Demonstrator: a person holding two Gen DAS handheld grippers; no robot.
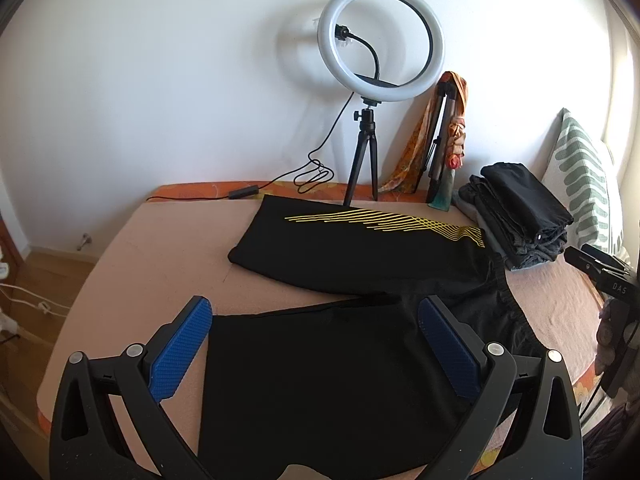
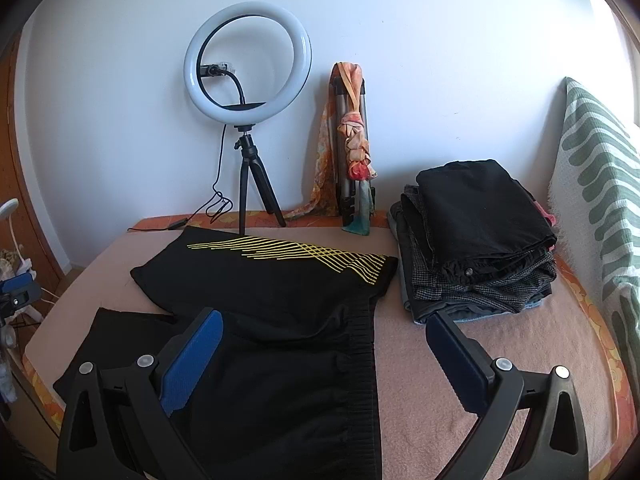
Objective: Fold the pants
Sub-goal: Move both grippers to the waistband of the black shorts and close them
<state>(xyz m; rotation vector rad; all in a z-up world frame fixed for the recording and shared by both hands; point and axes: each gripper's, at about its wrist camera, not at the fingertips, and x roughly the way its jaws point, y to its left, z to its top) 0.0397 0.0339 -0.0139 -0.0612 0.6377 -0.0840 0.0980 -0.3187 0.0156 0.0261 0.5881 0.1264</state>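
A: What is cut off nearest the cameras?

B: The left gripper (image 1: 314, 340) stands wide apart, nothing between its blue pads, above the near leg of the black pants (image 1: 320, 380). That leg's near edge is hidden behind the gripper frame. The right gripper (image 2: 324, 356) is equally spread over the pants' ribbed waistband (image 2: 362, 340). In the left view it shows only as a dark part at the frame's edge.

A: And the pants themselves?

B: They lie flat on the pink blanket (image 2: 432, 400), the far leg carrying yellow stripes (image 2: 304, 260). Just right of the pants sits a stack of folded clothes (image 2: 480, 240), its lower layers hard to tell apart.

A: Beyond the pants?

B: A ring light (image 2: 248, 60) on a tripod, a folded tripod wrapped in a scarf (image 2: 354, 140), then the white wall (image 2: 440, 60).
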